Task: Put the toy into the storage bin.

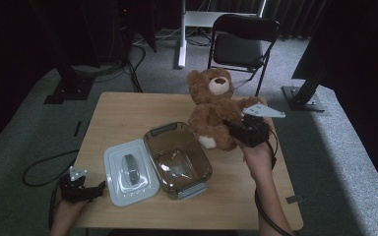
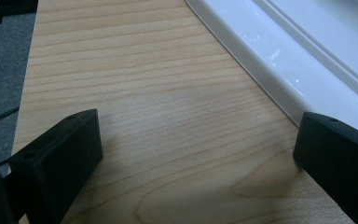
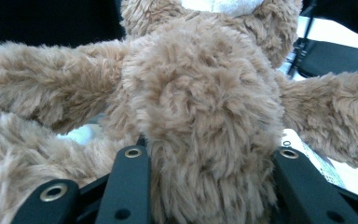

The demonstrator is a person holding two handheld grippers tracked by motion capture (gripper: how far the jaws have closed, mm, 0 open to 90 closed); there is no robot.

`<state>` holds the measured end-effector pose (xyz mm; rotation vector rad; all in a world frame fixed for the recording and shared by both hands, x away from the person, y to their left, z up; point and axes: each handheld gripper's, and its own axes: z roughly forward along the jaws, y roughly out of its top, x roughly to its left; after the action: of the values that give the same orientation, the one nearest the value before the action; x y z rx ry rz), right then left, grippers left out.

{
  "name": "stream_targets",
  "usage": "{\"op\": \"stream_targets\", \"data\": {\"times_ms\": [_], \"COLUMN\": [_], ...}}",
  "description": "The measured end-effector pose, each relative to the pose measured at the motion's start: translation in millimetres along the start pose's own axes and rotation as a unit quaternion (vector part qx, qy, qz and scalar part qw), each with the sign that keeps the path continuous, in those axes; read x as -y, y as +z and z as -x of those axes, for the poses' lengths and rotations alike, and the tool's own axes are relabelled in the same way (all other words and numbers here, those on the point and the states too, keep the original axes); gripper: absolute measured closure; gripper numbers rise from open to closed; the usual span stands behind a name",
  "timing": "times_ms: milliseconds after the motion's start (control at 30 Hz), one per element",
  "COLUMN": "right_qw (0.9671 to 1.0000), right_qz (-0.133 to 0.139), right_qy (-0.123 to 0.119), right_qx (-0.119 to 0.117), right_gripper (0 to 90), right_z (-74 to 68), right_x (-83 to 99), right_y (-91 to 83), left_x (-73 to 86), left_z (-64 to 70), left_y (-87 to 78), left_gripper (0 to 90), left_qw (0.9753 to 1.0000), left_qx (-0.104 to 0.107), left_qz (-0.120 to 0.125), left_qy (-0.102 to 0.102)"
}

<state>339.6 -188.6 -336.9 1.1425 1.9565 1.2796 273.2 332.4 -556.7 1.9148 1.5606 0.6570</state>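
Brown teddy bear sits upright — head away — right gripper clasping its belly.

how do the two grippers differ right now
The right gripper has its jaws around the teddy bear's belly; the left gripper is open with bare table between its jaws. The right is mid-table, the left at the near left corner beside the lid.

Brown plush teddy bear cropped at twelve o'clock, head lost past the edge; white plastic lid cut off toward two o'clock.
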Motion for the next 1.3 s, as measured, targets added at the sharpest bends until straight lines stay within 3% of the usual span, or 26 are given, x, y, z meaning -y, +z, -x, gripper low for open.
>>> {"op": "stream_targets", "data": {"times_ms": [300, 433, 500, 700, 1100, 1300], "right_qw": [0.9986, 0.9964, 0.9960, 0.9928, 0.9882, 0.9875], "right_qz": [-0.002, 0.001, 0.000, -0.022, -0.074, -0.084], "right_qy": [-0.031, -0.032, -0.034, -0.051, -0.066, -0.077], "right_qx": [-0.043, -0.078, -0.083, -0.106, -0.117, -0.109], "right_gripper": [64.2, 64.2, 64.1, 64.1, 63.3, 63.2], "right_z": [-39.7, -57.6, -61.1, -85.5, -105.4, -108.4], "right_x": [5.2, 11.0, 12.1, 22.9, 49.2, 59.4], "right_y": [5.6, 9.3, 10.2, 24.8, 53.8, 55.9], "left_x": [0.0, 0.0, 0.0, 0.0, 0.0, 0.0], "left_z": [-0.1, 0.0, 0.0, -0.1, -0.1, 0.0], "left_y": [0.0, 0.0, 0.0, 0.0, 0.0, 0.0], "left_gripper": [1.8, 1.8, 1.8, 1.9, 1.9, 1.9], "left_qw": [1.0000, 1.0000, 1.0000, 1.0000, 1.0000, 1.0000], "left_qx": [0.000, 0.000, 0.000, 0.000, 0.000, 0.000], "left_qz": [0.000, 0.000, 0.000, 0.000, 0.000, 0.000], "left_qy": [0.000, 0.000, 0.000, 0.001, 0.000, 0.001]}}
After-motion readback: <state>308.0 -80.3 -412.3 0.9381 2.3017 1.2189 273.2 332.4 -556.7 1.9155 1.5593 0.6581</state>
